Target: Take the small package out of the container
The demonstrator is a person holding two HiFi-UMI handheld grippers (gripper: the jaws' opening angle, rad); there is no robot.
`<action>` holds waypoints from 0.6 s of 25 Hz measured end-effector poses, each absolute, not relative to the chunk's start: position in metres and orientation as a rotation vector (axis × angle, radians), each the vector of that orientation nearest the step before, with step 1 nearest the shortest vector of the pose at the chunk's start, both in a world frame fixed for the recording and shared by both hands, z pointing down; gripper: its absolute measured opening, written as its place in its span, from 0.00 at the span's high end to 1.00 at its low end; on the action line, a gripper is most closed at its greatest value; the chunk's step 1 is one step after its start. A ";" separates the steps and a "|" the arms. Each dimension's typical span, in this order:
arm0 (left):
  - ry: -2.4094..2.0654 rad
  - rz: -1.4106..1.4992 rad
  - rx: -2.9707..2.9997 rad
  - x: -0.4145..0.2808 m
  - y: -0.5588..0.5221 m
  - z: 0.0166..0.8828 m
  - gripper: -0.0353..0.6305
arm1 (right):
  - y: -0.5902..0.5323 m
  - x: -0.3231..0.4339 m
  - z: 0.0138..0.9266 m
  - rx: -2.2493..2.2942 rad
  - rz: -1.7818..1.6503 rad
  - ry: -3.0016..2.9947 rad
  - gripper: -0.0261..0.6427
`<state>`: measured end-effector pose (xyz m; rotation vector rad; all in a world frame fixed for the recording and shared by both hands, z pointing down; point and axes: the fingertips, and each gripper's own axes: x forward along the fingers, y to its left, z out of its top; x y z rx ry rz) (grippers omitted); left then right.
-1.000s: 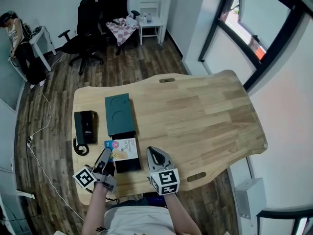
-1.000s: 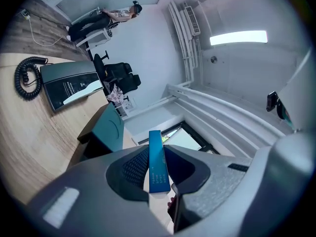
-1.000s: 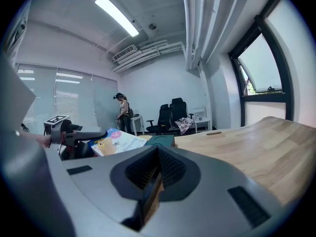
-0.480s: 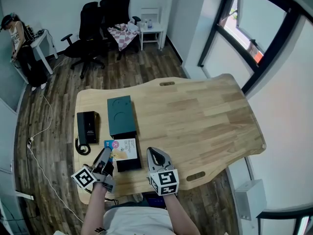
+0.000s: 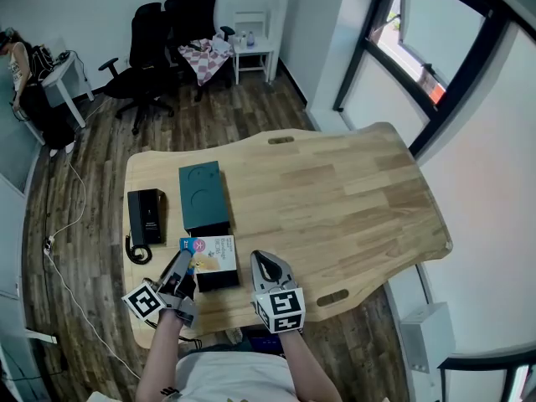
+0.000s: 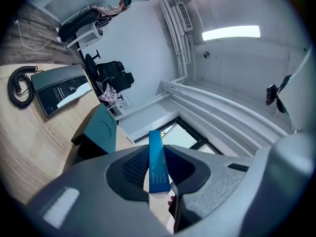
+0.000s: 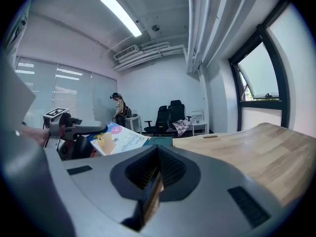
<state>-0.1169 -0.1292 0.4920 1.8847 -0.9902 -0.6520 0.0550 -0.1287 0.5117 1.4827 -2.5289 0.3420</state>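
The left gripper [image 6: 157,158] was closed on the small package [image 6: 157,164], its 2 ridged pads [image 6: 135,166] pinching the thin blue edge, which stood up between them and rose past the tips. In the head view this gripper lay at the near left of the wooden table [image 5: 335,199], pointing roughly level, and the package's printed white face was turned upward above the black tray [image 5: 219,280] that showed just in front of the teal container [image 5: 203,195]. From the right gripper view the package was tilted, one end caught in the left gripper and the rest reaching out over the dark tray; whether any part of it touched the tray could not be told. The right gripper [image 7: 157,156] held nothing: its 2 jaws were pressed together, with only a thin dark slit between them and bare tabletop beyond. It sat just to the right of the tray near the table's front edge, apart from the package and the container. A black telephone [image 5: 146,216] with a coiled cord lay on the table to the left of the teal container, touched by neither gripper.
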 end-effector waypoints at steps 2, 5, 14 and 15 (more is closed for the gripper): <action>-0.987 -0.646 1.878 -0.116 -0.129 0.494 0.81 | -0.129 0.053 0.511 1.484 0.340 -2.533 0.95; -0.987 -0.646 1.879 -0.117 -0.128 0.493 0.81 | -0.129 0.052 0.511 1.475 0.338 -2.533 0.95; -0.990 -0.658 1.863 -0.119 -0.128 0.495 0.81 | -0.131 0.052 0.511 1.460 0.321 -2.530 0.95; -0.987 -0.658 1.863 -0.118 -0.129 0.495 0.81 | -0.131 0.053 0.512 1.460 0.320 -2.527 0.95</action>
